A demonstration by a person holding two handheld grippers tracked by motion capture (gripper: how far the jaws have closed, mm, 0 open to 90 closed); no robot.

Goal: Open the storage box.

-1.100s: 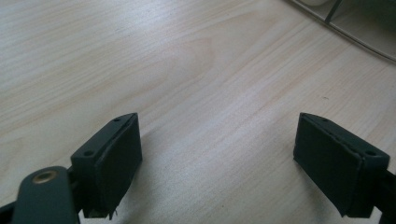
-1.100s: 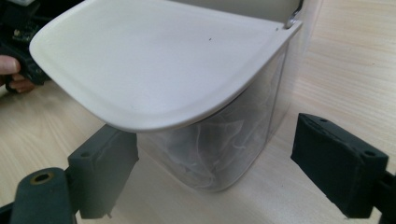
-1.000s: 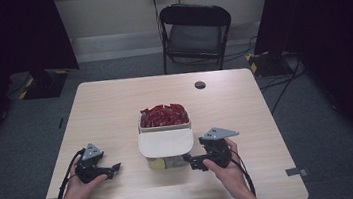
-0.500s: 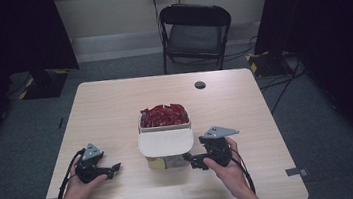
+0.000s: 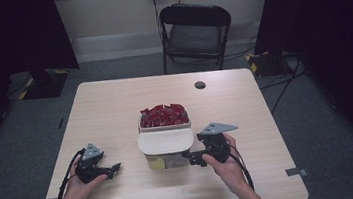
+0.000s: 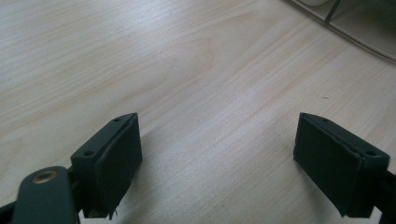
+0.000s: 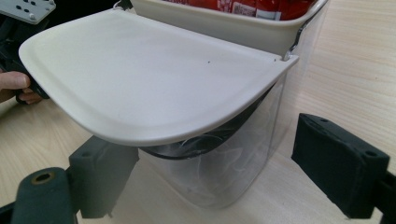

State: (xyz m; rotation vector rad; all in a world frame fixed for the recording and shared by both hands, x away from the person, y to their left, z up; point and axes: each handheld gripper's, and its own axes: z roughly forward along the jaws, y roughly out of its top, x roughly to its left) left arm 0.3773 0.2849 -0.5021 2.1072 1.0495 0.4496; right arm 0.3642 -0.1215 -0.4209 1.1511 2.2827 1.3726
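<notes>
A clear plastic container [image 5: 166,153] with a cream rim stands near the middle of the worktop [image 5: 115,106], a little toward the person's side, and it is packed with red packets [image 5: 163,115] that rise above its rim. Its cream lid [image 5: 165,141] is swung open on a hinge and juts out flat toward the person, overhanging the clear front wall. The right hand-held gripper [image 5: 195,159] sits just beside the container's right front corner, held in the person's right hand [image 5: 226,162], with its jaws pointing left at the container. In the right gripper view its jaws stand wide apart and hold nothing; the clear wall [image 7: 219,158] and the underside edge of the lid [image 7: 140,74] lie between and just beyond them, and one jaw sits under the lid's overhang, though whether it touches the plastic cannot be told. The left hand-held gripper [image 5: 113,168] rests low over the worktop to the left of the container, apart from it, in the person's left hand [image 5: 81,183]. In the left gripper view its jaws are also spread wide with only bare wood [image 6: 196,93] between them, and a corner of the container [image 6: 364,23] shows at the upper right. A small dark round disc [image 5: 200,84] lies on the far part of the worktop, well apart from the container, and a black folding chair [image 5: 196,32] stands beyond the far edge.
</notes>
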